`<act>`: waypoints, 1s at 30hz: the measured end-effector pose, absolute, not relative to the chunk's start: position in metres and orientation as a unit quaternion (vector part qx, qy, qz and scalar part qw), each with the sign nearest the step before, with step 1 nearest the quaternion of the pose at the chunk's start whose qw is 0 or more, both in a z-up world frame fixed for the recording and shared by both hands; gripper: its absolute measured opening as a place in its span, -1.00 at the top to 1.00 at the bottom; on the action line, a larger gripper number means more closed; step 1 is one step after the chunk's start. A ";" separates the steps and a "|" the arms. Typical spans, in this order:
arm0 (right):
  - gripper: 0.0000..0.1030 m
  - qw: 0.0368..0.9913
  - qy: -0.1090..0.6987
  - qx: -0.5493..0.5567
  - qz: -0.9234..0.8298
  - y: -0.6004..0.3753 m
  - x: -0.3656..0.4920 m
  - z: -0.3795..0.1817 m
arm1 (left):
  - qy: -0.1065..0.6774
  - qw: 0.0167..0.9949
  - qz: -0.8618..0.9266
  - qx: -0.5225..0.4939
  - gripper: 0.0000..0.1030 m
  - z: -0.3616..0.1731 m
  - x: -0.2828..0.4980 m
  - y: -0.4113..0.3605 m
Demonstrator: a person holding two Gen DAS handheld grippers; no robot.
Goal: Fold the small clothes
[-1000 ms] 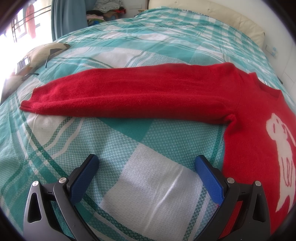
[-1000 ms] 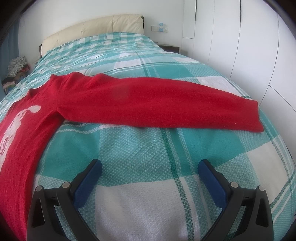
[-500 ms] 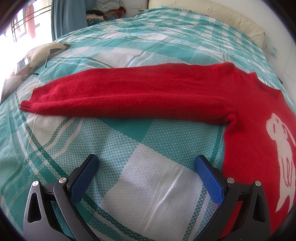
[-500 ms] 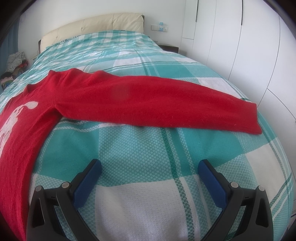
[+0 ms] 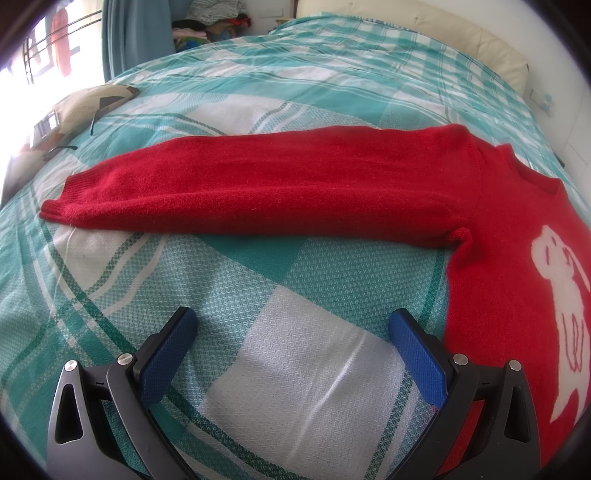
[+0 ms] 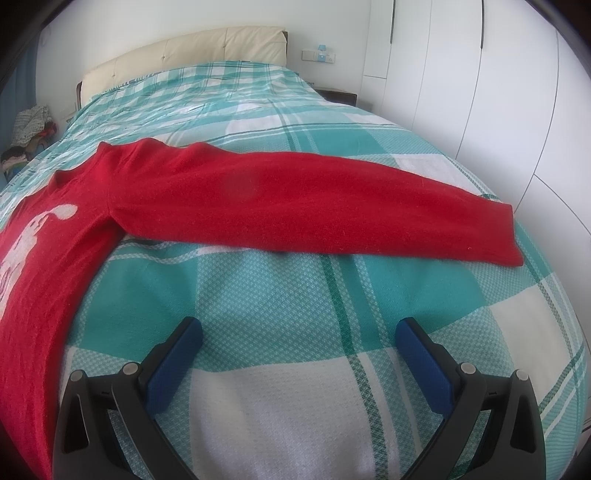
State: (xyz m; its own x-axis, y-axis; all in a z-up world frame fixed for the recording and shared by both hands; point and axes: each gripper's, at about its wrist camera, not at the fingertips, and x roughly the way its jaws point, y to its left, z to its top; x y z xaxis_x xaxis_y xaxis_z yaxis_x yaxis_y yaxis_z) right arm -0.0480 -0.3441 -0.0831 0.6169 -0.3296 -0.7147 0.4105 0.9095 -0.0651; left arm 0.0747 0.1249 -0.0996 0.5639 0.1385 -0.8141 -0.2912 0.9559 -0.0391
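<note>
A small red sweater (image 5: 498,266) with a white animal figure (image 5: 561,295) lies flat on the bed, sleeves spread out. One sleeve (image 5: 258,192) stretches left in the left wrist view; its cuff (image 5: 59,199) is at the far left. The other sleeve (image 6: 314,206) stretches right in the right wrist view, with its cuff (image 6: 509,236) near the bed's right edge. My left gripper (image 5: 293,332) is open and empty, over the bedspread below the sleeve. My right gripper (image 6: 299,339) is open and empty, over the bedspread below its sleeve.
The bed has a teal and white checked bedspread (image 6: 280,302) and a cream headboard (image 6: 184,55). White wardrobe doors (image 6: 480,92) stand close on the right. A beige bag (image 5: 74,110) lies at the bed's left edge. A pile of clothes (image 5: 210,22) sits beyond the bed.
The right wrist view has shifted a little to the right along the sleeve. The left gripper has not moved. The sweater has not moved.
</note>
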 end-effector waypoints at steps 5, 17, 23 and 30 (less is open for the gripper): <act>-0.99 0.899 0.384 0.057 -0.204 -0.345 -0.050 -0.083 | 0.451 0.880 0.122 -0.085 -0.99 -0.100 0.075 0.125; -0.99 0.899 0.384 0.058 -0.203 -0.345 -0.050 -0.083 | 0.451 0.880 0.122 -0.085 -0.99 -0.100 0.075 0.125; -0.99 0.899 0.384 0.058 -0.203 -0.345 -0.050 -0.083 | 0.451 0.880 0.122 -0.085 -0.99 -0.100 0.075 0.125; -0.99 0.899 0.384 0.058 -0.203 -0.345 -0.050 -0.083 | 0.451 0.880 0.122 -0.084 -0.99 -0.100 0.075 0.125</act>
State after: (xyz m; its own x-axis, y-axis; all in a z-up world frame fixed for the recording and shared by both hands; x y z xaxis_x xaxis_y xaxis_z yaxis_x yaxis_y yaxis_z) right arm -0.0500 -0.3452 -0.0829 0.6226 -0.3211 -0.7136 0.4097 0.9107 -0.0524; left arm 0.0750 0.1248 -0.0996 0.5634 0.1392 -0.8143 -0.2915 0.9558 -0.0383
